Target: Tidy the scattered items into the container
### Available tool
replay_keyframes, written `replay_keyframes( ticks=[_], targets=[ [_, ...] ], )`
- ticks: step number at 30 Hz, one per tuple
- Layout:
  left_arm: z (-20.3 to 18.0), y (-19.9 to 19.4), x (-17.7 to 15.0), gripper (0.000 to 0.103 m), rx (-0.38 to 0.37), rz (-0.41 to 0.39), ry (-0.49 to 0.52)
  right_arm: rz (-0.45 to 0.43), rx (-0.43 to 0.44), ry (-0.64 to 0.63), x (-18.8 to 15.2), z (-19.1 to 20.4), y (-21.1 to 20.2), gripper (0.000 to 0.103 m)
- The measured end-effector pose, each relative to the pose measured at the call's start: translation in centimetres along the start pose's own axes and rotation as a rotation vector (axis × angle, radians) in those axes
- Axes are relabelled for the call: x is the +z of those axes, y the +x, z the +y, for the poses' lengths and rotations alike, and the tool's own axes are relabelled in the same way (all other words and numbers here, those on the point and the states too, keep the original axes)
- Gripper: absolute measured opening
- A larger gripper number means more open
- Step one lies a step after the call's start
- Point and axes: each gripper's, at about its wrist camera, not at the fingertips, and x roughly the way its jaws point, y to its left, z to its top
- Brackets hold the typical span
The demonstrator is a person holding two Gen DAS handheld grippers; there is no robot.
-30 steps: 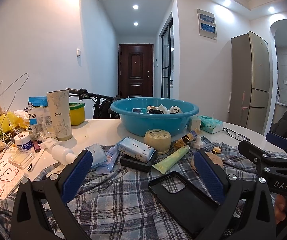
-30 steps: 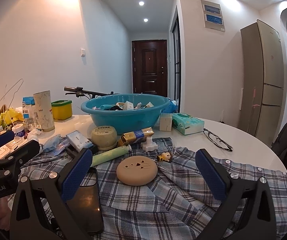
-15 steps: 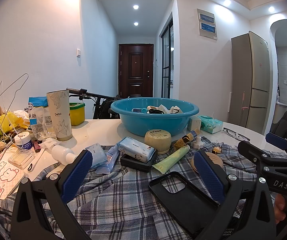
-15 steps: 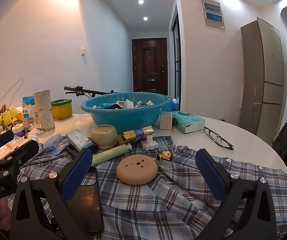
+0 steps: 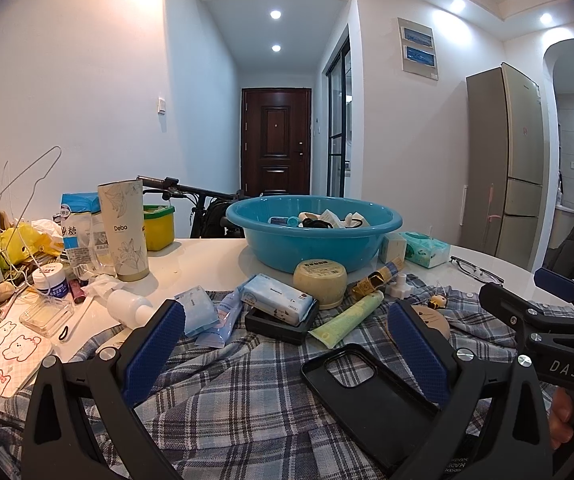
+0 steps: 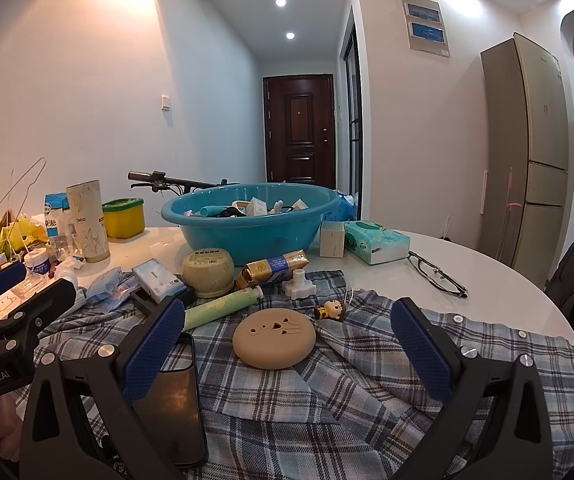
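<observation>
**Both grippers hover wide open over the cluttered table**

Little has moved since the earlier frames: the right wrist view has crept slightly forward and down toward the round tan disc [image 6: 274, 338], while the left wrist view is almost unchanged, and every item on the table lies where it did.

The left gripper [image 5: 287, 354] has its blue-padded fingers [image 5: 154, 346] spread wide, holding nothing and touching nothing. Between them in its view lie the blue-grey plaid shirt [image 5: 223, 392] and the black phone case [image 5: 361, 390], whose far edge sits just beside the right-hand pad.

The right gripper [image 6: 287, 354] is likewise spread wide and empty. The tan disc lies on the shirt between its fingers [image 6: 417, 350], apart from both. A black phone [image 6: 175, 400] lies under its left pad; whether they touch cannot be told.

The teal plastic basin [image 6: 247, 236] stands on the white round table [image 6: 487, 292] beyond the shirt, already holding small boxes and bottles. Scattered before it are a pale green tube [image 6: 223, 306], a round cream jar [image 6: 208, 266], a gold-wrapped tube [image 6: 273, 266], a white bottle cap [image 6: 299, 282], a tiny yellow figurine [image 6: 330, 309], a blue wipes packet [image 5: 277, 294] on a black box [image 5: 279, 322], and black-framed glasses [image 6: 439, 274].
</observation>
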Motion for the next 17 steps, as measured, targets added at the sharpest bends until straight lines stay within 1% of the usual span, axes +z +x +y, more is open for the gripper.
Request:
replay_keyframes(
  ticks=[17],
  targets=[
    [0.13, 0.02, 0.07, 0.103, 0.005, 0.001, -0.002, 0.001, 0.0, 0.002, 0.0, -0.09, 0.04, 0.103]
  ],
)
